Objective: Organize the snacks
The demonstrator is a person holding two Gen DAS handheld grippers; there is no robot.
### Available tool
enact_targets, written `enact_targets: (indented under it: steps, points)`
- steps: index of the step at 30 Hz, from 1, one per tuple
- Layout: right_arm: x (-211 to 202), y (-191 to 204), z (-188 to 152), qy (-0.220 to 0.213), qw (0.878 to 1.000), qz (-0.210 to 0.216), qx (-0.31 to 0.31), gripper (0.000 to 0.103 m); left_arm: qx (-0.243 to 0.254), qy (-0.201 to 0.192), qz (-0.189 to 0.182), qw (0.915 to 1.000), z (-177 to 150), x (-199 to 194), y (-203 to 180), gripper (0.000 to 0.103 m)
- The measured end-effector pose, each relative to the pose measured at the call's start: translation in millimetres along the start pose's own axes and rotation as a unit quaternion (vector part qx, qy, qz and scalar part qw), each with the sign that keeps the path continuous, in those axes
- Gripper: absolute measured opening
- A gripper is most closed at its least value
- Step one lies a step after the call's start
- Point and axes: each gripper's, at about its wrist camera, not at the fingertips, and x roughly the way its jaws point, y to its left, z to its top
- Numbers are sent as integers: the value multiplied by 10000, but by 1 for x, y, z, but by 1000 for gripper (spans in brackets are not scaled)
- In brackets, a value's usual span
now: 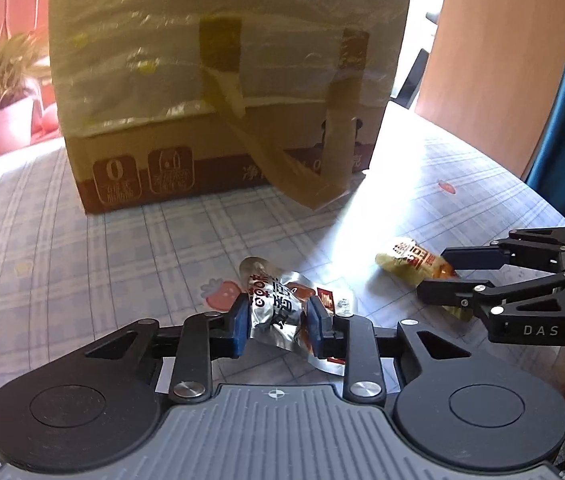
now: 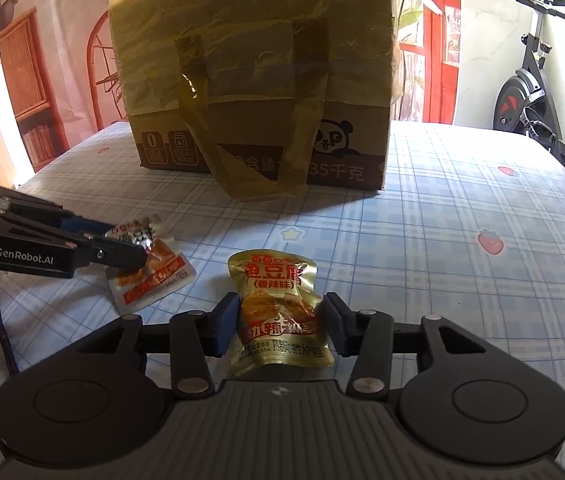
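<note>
Your left gripper (image 1: 278, 322) squeezes the crinkly silver snack packet (image 1: 282, 312); your right gripper (image 2: 280, 330) pinches the shiny gold one (image 2: 278, 312). Next, lift both toward the taped brown cardboard box (image 2: 258, 80) at twelve o'clock.

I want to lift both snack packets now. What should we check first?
1. Left gripper pinching the silver packet: ok, the pads squeeze its sides.
2. Right gripper pinching the gold packet: ok, pads on both sides.
3. Grippers not bumping each other: ok, they are apart.
4. Packets free of the cardboard box: ok, both lie apart from it.
5. Box open for putting snacks in: cannot tell, its top is not shown.
</note>
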Motion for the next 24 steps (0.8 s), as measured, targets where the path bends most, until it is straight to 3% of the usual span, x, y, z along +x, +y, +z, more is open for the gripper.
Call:
enact_targets:
  steps: [12, 18, 21, 24]
  points:
    - [-20, -2, 18, -425, 9990, 44, 156, 48, -147, -537, 56, 9984, 26, -31, 5, 24]
    - [-41, 1, 51, -935, 9956, 87, 55, 48, -71, -1104, 75, 9938, 57, -64, 10, 22]
    - [-53, 3, 74, -1279, 9917, 116, -51, 48, 34, -1459, 94, 9893, 76, -84, 12, 11]
    - [-65, 6, 99, -1611, 9866, 144, -197, 48, 137, -1792, 143, 9836, 96, -101, 14, 10]
